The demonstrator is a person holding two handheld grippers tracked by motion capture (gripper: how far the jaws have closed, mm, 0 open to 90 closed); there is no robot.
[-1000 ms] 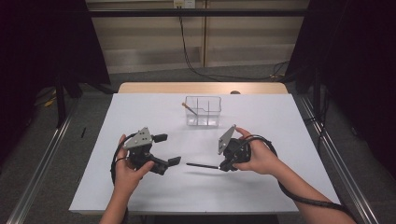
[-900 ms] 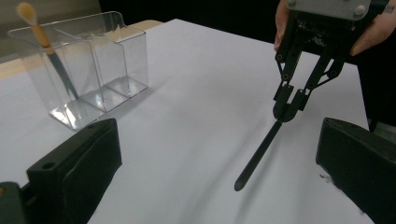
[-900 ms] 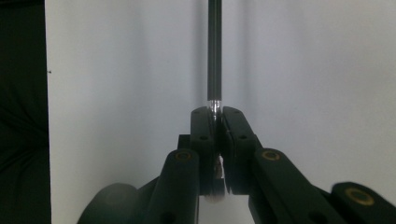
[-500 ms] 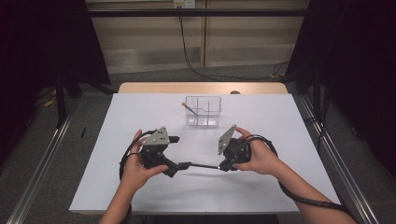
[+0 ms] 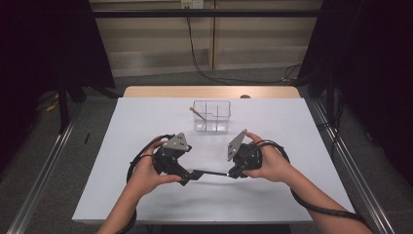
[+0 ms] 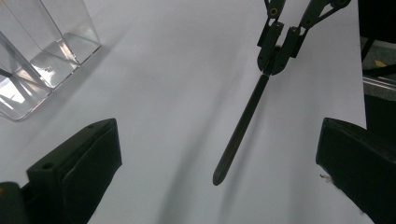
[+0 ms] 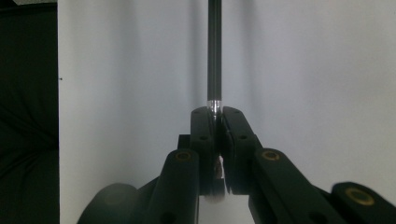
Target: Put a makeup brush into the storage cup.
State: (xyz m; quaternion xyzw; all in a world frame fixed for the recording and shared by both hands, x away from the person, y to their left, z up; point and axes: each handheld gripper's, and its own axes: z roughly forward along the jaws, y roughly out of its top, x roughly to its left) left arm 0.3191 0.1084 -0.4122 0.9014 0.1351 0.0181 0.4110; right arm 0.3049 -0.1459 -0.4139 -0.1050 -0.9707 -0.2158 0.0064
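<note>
A thin black pen (image 5: 212, 173) hangs level just above the white table (image 5: 146, 126), and my right gripper (image 5: 229, 173) is shut on its right end. In the right gripper view the jaws (image 7: 214, 116) pinch the pen (image 7: 214, 51), which runs straight away from them. My left gripper (image 5: 189, 176) stands open at the pen's free end. In the left gripper view the pen's tip (image 6: 219, 175) lies between the two wide-apart fingers (image 6: 79, 168) without touching them, and the right gripper (image 6: 275, 46) shows beyond.
A clear divided box (image 5: 211, 116) stands at the back middle of the table, with a brownish stick (image 5: 197, 113) leaning at its left side. The box's corner (image 6: 37, 51) shows at upper left in the left gripper view. Cables trail from both grippers.
My left gripper has moved to the right, up to the pen's free end. The right gripper and the pen have stayed where they were.
</note>
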